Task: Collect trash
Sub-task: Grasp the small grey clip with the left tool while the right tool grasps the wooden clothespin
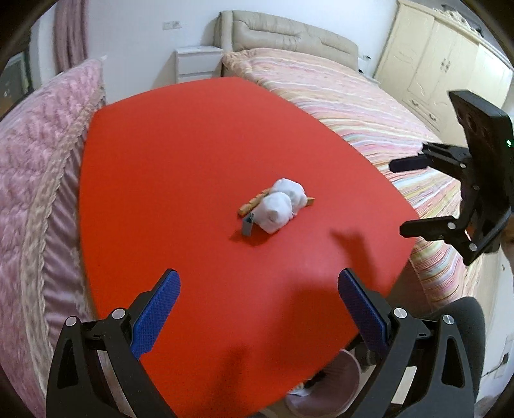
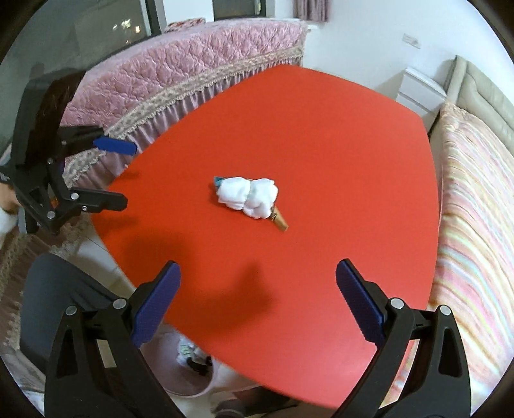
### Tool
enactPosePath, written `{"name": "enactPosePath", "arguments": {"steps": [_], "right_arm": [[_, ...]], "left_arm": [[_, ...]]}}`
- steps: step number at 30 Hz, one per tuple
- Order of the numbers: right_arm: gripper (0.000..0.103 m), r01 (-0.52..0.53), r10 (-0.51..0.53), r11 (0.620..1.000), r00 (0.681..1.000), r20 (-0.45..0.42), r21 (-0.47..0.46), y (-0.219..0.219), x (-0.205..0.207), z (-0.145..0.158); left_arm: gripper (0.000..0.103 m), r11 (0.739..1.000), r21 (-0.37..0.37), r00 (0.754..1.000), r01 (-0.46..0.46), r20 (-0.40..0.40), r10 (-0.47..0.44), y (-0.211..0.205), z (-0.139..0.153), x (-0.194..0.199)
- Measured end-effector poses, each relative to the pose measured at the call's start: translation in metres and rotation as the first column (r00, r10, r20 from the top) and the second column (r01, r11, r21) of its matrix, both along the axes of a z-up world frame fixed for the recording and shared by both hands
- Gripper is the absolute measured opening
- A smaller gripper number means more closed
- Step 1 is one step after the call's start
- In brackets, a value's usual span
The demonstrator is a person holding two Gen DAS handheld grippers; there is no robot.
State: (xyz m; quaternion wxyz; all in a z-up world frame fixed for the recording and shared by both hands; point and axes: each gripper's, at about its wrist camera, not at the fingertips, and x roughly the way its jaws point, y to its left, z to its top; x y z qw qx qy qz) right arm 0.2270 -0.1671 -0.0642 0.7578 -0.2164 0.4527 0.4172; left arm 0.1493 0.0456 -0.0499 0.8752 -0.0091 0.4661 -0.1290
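While tissue wad shows in both | bin contents right-wrist only

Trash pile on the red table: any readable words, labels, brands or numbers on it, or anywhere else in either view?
None readable.
Tan wrapper under the white tissues: no print can be made out.
Small grey piece beside them: blurred, no text visible.
Wall plate: too small to read.

A bright red worktop carries white tissue over a tan stick. Black claws bear blue pads. Pastel stripes cover the bed; a quilted pink cover lies opposite.
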Motion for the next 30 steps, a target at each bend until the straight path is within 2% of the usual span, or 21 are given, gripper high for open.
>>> {"name": "enactPosePath", "arguments": {"steps": [6, 16, 20, 22, 24, 30], "right_arm": [[0.093, -0.054, 0.054, 0.998, 0.999, -0.005, -0.026, 0.013, 0.019, -0.021], [0.065, -0.113, 0.112, 0.993, 0.993, -0.031, -0.025, 0.029, 0.042, -0.045], [0.06, -0.134, 0.133, 0.991, 0.99, -0.036, -0.028, 0.033, 0.046, -0.054], [0.057, -0.141, 0.139, 0.989, 0.99, -0.034, -0.035, 0.033, 0.049, -0.058], [0.053, -0.145, 0.143, 0.989, 0.989, -0.044, -0.032, 0.034, 0.052, -0.062], [0.041, -0.155, 0.153, 0.987, 0.987, -0.05, -0.034, 0.037, 0.056, -0.07]], "left_arm": [[0.095, 0.998, 0.035, 0.999, 0.047, -0.023, -0.046, 0.004, -0.015, 0.023], [0.095, 0.994, 0.061, 0.995, 0.094, -0.052, -0.091, 0.004, -0.035, 0.048], [0.094, 0.991, 0.064, 0.992, 0.121, -0.052, -0.118, 0.0, -0.042, 0.054], [0.091, 0.989, 0.068, 0.991, 0.13, -0.046, -0.127, -0.001, -0.045, 0.058], [0.08, 0.989, 0.063, 0.989, 0.136, -0.058, -0.133, -0.001, -0.049, 0.062], [0.064, 0.986, 0.067, 0.987, 0.154, -0.058, -0.15, 0.0, -0.056, 0.071]]}}
